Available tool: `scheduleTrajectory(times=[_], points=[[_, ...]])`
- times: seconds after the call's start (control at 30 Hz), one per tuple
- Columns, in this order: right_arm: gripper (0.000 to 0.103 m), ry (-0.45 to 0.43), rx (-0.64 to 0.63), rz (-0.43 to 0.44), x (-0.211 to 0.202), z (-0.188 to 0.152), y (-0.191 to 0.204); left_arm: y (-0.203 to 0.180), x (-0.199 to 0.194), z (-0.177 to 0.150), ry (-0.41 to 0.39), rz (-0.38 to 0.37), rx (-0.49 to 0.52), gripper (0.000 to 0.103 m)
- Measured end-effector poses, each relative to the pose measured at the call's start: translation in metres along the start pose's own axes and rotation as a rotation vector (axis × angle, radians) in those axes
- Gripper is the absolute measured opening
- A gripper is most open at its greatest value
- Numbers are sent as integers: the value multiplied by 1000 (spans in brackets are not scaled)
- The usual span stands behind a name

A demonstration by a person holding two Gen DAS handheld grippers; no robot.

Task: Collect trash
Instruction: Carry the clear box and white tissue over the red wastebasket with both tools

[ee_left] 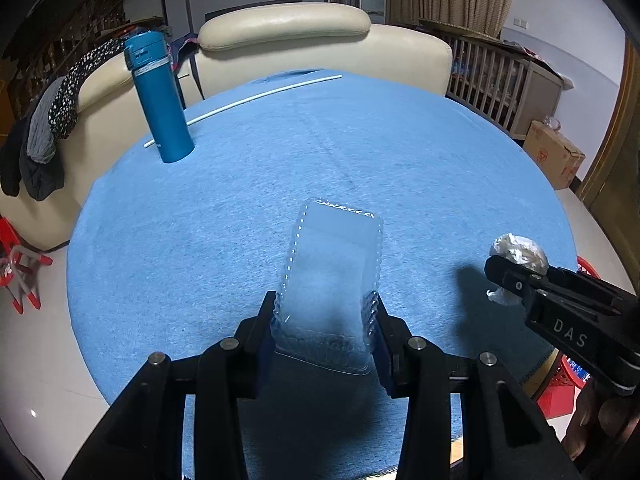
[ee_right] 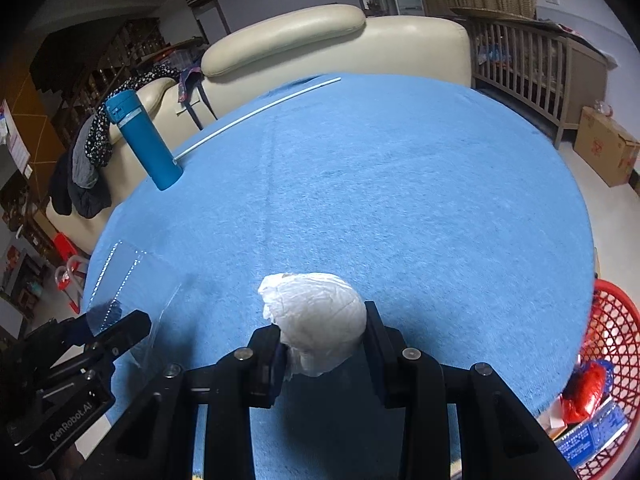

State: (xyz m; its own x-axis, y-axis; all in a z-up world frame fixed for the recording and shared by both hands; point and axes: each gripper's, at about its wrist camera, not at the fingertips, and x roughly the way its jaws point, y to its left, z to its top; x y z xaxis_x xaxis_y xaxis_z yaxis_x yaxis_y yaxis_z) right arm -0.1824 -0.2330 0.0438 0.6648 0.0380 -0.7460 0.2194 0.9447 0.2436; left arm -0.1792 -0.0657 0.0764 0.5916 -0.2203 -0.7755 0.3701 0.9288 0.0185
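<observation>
My left gripper is shut on a clear plastic clamshell box and holds it over the blue table. My right gripper is shut on a crumpled white paper ball above the table's near edge. In the left wrist view the right gripper shows at the right with the paper ball. In the right wrist view the left gripper shows at the lower left with the clear box. A red mesh basket holding trash stands low at the right of the table.
A teal bottle stands at the table's far left, beside a long white straw. A cream sofa with clothes on it lies behind. A cardboard box sits on the floor at the right.
</observation>
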Motion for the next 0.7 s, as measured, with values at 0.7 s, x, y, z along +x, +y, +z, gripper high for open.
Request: scheduleTrajectory(times=[0.7], points=[[36, -106, 78, -1, -60, -21, -45, -51, -39, 11, -76, -2, 103, 44]])
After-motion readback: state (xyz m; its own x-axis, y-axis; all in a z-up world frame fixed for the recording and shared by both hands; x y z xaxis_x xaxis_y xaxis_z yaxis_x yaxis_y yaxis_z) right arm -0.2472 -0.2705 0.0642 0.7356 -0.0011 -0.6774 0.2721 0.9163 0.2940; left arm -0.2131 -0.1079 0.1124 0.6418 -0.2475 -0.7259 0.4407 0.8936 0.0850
